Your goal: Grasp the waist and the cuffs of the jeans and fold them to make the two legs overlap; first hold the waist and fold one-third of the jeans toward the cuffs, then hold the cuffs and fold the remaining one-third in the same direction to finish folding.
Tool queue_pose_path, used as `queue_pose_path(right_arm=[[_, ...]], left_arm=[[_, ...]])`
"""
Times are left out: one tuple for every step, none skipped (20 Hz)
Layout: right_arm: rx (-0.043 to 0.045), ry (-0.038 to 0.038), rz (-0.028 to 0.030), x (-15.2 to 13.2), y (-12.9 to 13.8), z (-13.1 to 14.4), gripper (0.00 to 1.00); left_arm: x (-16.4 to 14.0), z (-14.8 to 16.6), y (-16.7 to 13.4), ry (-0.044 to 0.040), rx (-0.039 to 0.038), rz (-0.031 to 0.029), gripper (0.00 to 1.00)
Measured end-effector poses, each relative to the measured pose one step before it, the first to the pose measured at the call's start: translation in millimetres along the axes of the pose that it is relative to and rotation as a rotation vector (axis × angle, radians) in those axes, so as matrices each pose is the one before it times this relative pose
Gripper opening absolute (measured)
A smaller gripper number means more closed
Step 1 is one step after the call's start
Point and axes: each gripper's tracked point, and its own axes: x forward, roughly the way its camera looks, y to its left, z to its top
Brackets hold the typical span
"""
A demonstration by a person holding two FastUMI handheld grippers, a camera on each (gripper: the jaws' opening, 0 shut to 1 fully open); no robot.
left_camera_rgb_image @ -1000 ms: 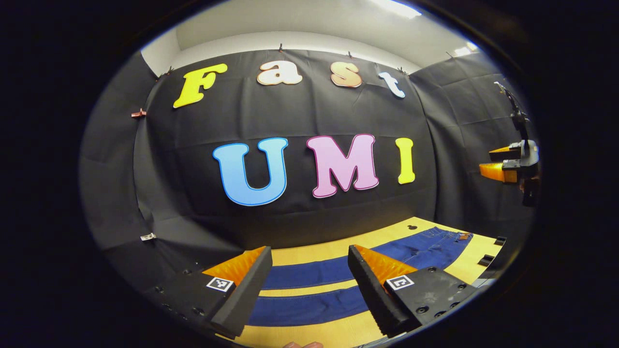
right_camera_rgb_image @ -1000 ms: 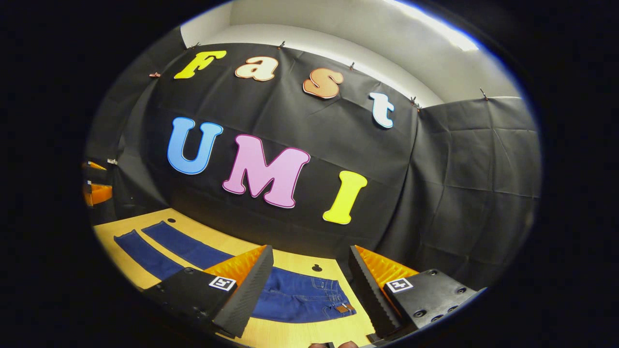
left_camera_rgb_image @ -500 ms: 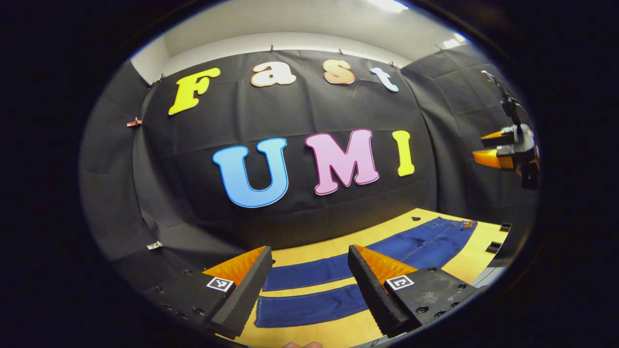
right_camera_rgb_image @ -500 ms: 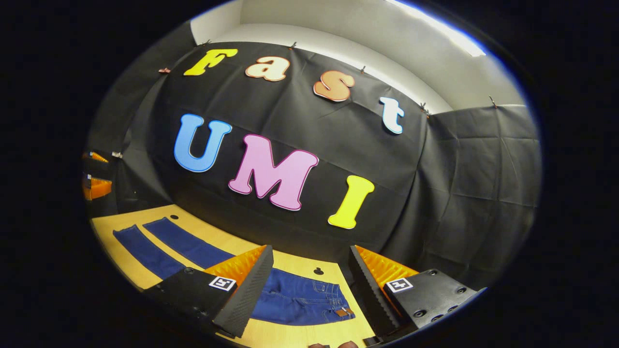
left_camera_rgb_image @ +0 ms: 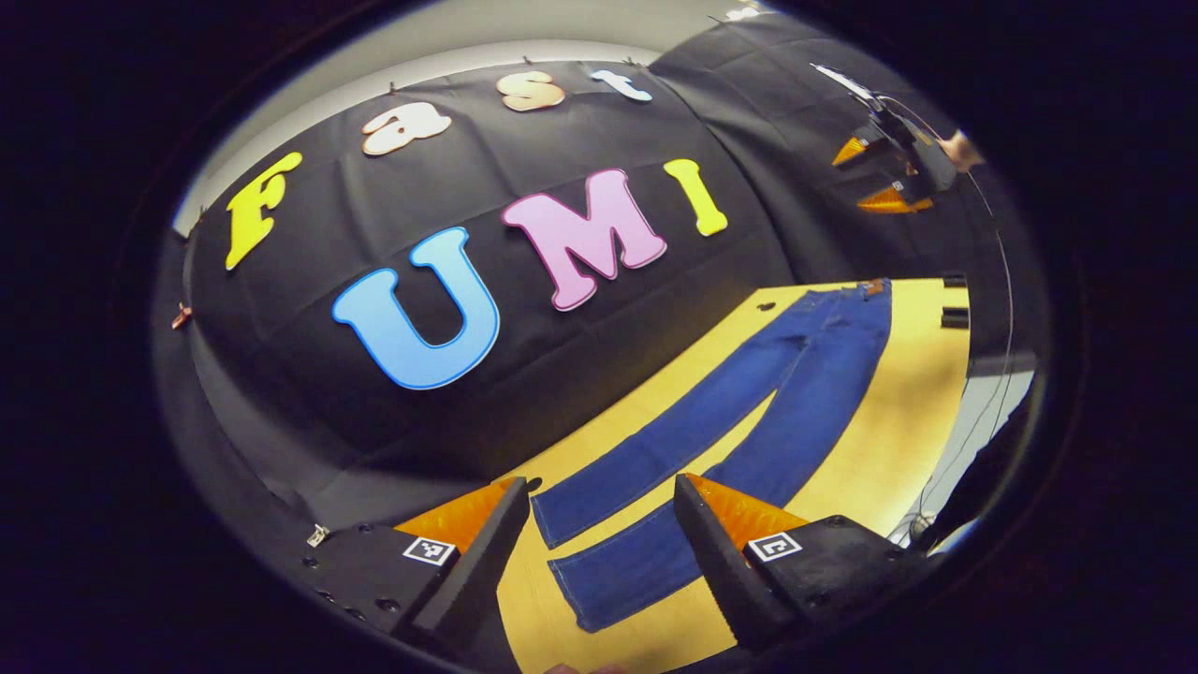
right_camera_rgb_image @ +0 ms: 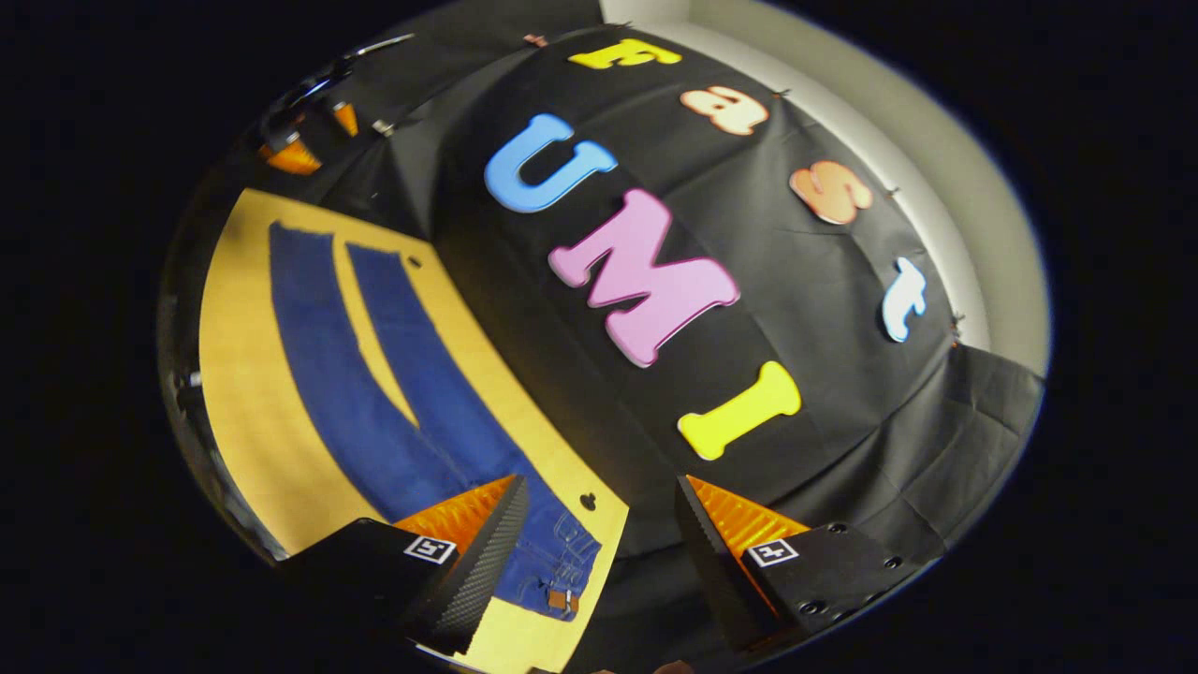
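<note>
A black cloth wall backs the yellow tabletop (left_camera_rgb_image: 898,412), where the blue jeans (left_camera_rgb_image: 749,412) lie flat with legs apart, running from lower centre toward upper right. The left gripper (left_camera_rgb_image: 599,496) hangs agape above the cuffs; the right gripper (right_camera_rgb_image: 599,496), likewise spread, holds nothing above the waist.

A recording booth: black cloth walls (left_camera_rgb_image: 309,393) round a wooden table (left_camera_rgb_image: 898,412)

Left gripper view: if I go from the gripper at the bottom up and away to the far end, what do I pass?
Left gripper → jeans cuffs → the two legs → the waist → the right gripper, held up in the air.
</note>
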Motion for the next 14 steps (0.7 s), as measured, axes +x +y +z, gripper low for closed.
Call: queue_pose_path(right_arm=[[-0.04547,0.02867,0.04611,6.39,12.56,-18.64,0.96],[-0.04304,0.03087,0.04761,10.13,13.45,-17.63,0.96],[-0.04654,0.03426,0.05019,10.36,16.6,-18.27,0.96],[-0.03499,0.02728,0.04182,8.16,12.76,-14.92,0.96],[-0.03679,0.02706,0.0437,9.47,14.68,-15.49,0.96],[-0.03166,0.01589,0.04949,11.85,14.1,-13.08,0.96],[-0.03576,0.02261,0.04518,9.73,11.46,-13.87,0.97],[-0.04359,0.02513,0.03862,9.39,5.53,-15.28,0.96],[-0.03461,0.01975,0.03568,9.6,7.86,-13.81,0.97],[-0.02481,0.0074,0.03561,11.95,7.01,-10.75,0.97],[-0.01944,0.00525,0.04008,10.63,7.89,-10.28,0.97],[-0.02307,0.01337,0.03307,10.72,5.48,-10.46,0.97],[-0.02249,0.01213,0.03472,8.59,5.49,-10.18,0.97],[-0.02017,0.00382,0.02884,11.81,5.52,-9.57,0.97]], left_arm=[[5.5,-10.25,-7.08,0.02586,0.02576,-0.04183,0.98],[6.64,-8.43,-6.52,0.01804,0.0139,-0.03091,0.97],[8.5,-13.5,-6.12,0.02471,0.01455,-0.03168,0.97],[8.56,-11.11,-3.54,0.02322,0.0192,-0.01995,0.97],[7.92,-9.68,-2.11,0.02608,0.03073,-0.0203,0.98],[8.08,-9.22,-3.12,0.02247,0.03475,-0.02466,0.98],[9.16,-9.08,-2.48,0.02016,0.0392,-0.02858,0.97],[9.9,-10.03,-2.76,0.02182,0.04584,-0.02668,0.97],[11.73,-9.65,0.27,0.02736,0.05382,-0.02538,0.97],[10.85,-7.87,-0.29,0.02674,0.03595,-0.02051,0.98],[11.93,-5.04,0.23,0.01615,0.033,-0.02676,0.98],[10.29,-2.78,-1.72,0.00702,0.02312,-0.02918,0.98],[8.72,-5.73,-3.14,0.01573,0.02335,-0.03177,0.98],[9.21,-6.87,-2.51,0.02302,0.02323,-0.02512,0.98]])
